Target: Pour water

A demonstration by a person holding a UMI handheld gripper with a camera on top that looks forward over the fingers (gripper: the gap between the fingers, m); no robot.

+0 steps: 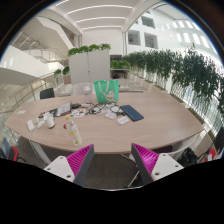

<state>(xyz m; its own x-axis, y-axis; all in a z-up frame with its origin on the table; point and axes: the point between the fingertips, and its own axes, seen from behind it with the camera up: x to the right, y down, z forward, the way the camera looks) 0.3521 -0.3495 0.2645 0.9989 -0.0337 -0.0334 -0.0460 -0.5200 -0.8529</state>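
Note:
My gripper (112,163) is open, its two magenta pads (80,160) spread wide with nothing between them but dark floor. It hangs well short of a large oval wooden table (150,128). On the table's left part stands a small clear bottle (74,133) with a reddish cap, and another small bottle (49,121) is further left. A green bag-like object (106,91) sits at the table's far middle. All lie well beyond the fingers.
A dark notebook (132,113), papers and small items (100,110) lie on the table. Chairs (47,93) stand around it. White cabinets topped with plants (90,62) are behind, and tall plants (185,70) line the right. A chair base (122,152) shows just ahead of the fingers.

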